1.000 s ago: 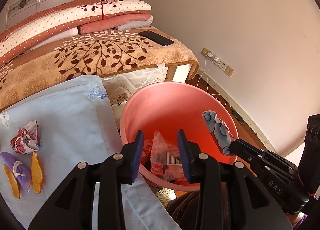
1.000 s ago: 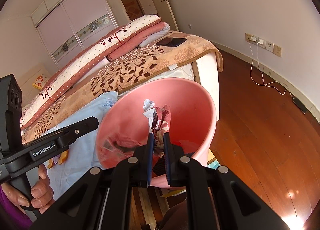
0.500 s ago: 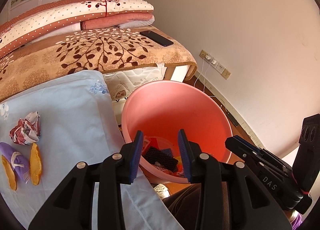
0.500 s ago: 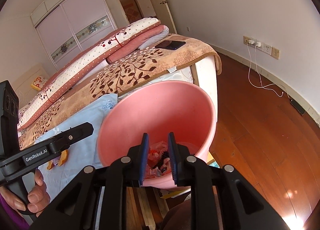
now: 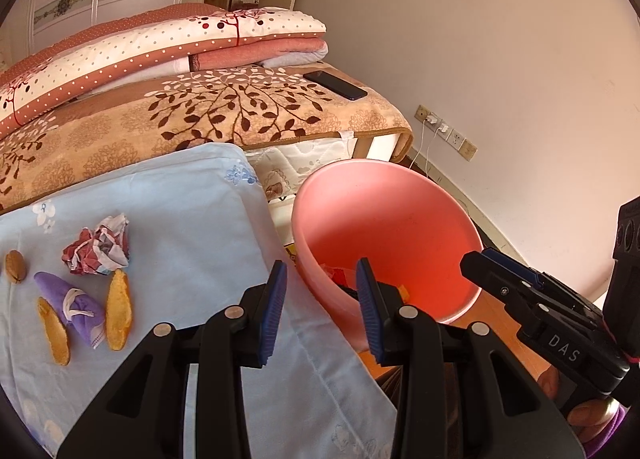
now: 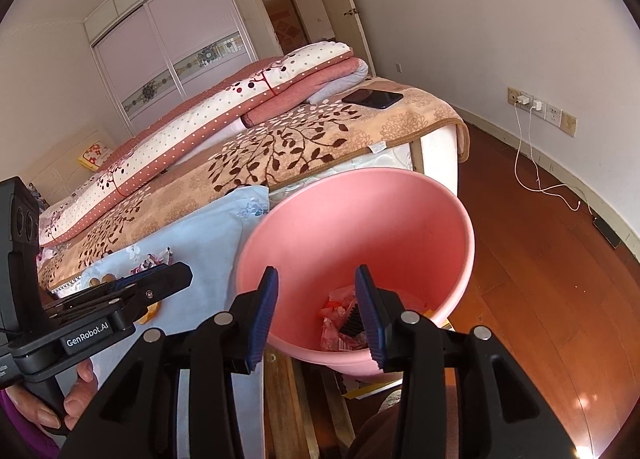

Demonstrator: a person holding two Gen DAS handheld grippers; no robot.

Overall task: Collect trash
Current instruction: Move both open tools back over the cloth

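While right gripper (image 6: pixel 316 311) opens empty over pink bucket (image 6: pixel 400 211), wrappers, perhaps, inside.

Bed (image 6: pixel 304 147); wooden floor (image 6: pixel 540 259); wardrobe (image 6: pixel 168 55)

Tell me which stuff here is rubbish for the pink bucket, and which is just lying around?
For the job:
pink bucket
crumpled paper ball
purple wrapper
orange peel strips
brown nut-like bit

Just lying about:
black phone on the leaf-patterned blanket
folded quilts
light blue cloth under the rubbish
charger cable at the wall
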